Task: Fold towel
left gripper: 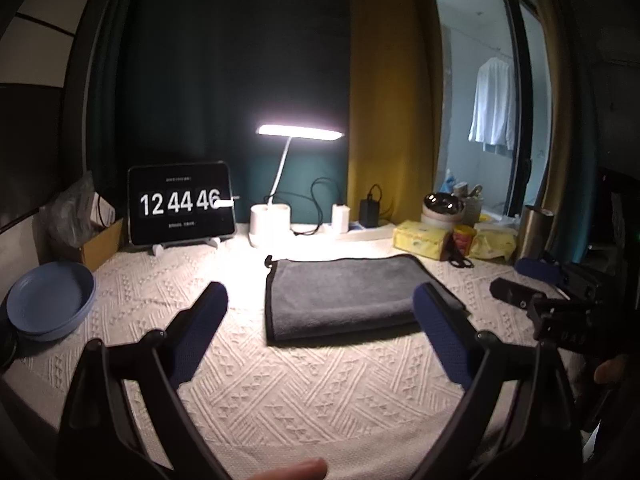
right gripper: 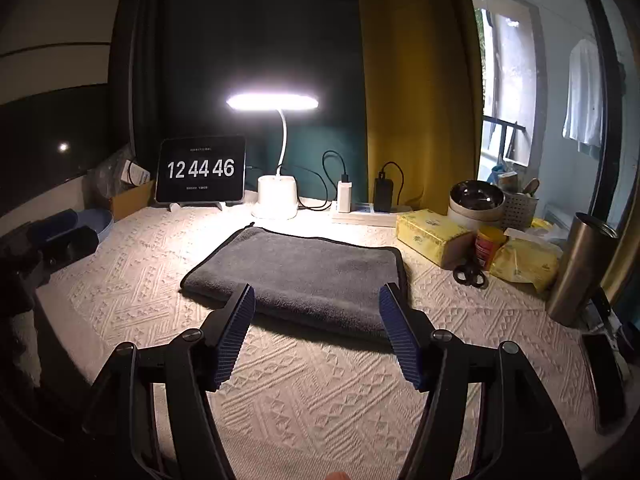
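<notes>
- The towel (left gripper: 340, 296), grey with dark edging, lies flat and already folded into a rectangle at the centre of both frames, on the cream knitted tablecloth (left gripper: 280, 392)
- The left gripper (left gripper: 320, 300) fills the lower part of the left wrist view; its blue-padded fingers (left gripper: 200, 332) stand wide apart and hold nothing, the near edge of the towel showing between their tips
- The right gripper (right gripper: 317, 300) sits low in the right wrist view, jaws likewise spread and empty, its tips just in front of the towel's near edge; whether they touch the cloth cannot be told
- In the left wrist view the right gripper also appears at the right edge of the frame, well clear of the towel
- A lit desk lamp (right gripper: 276, 120) stands above centre of the frame, behind the towel
- A tablet clock (right gripper: 200, 170) reading 12 44 46 sits left of the lamp base
- A blue bowl (left gripper: 50, 300) rests at the left edge of the left wrist view
- Yellow tissue packs (right gripper: 432, 234), black scissors (right gripper: 470, 272) and a steel tumbler (right gripper: 580, 268) crowd the right side of the right wrist view
</notes>
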`<action>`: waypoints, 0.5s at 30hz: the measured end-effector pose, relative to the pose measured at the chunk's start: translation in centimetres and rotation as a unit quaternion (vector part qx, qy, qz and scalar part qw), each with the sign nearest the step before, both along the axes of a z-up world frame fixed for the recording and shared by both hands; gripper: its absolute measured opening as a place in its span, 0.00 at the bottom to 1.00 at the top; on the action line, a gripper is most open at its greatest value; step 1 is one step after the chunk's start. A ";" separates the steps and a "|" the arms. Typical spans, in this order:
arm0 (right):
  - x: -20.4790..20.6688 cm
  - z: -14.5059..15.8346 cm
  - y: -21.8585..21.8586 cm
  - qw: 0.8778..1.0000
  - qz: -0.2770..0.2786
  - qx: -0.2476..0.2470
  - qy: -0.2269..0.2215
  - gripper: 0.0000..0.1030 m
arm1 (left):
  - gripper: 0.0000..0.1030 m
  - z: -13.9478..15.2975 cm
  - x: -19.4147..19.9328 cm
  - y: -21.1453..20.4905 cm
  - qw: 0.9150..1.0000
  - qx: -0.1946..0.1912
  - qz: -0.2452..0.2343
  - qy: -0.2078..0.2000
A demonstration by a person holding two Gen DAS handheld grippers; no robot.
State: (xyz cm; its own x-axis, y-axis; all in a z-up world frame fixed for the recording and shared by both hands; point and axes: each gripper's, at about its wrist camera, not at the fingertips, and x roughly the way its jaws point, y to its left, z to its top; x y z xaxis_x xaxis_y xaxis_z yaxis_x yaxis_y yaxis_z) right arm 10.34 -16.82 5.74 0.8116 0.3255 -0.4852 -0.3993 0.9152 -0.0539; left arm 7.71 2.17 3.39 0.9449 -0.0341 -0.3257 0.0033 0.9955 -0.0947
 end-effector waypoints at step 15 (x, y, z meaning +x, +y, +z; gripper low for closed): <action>-7.1 0.0 -2.4 0.997 -0.035 0.040 -0.062 0.66 | 0.92 -1.8 -6.1 -1.4 0.999 0.009 -0.019 -0.041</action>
State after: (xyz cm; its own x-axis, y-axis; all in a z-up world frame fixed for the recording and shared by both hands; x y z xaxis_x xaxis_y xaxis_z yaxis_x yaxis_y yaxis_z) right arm 3.27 -19.23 5.72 0.8855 0.2992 -0.3554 -0.3289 0.9440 -0.0249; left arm 1.60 0.78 1.63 0.9665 -0.0658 -0.2481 0.0488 0.9961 -0.0741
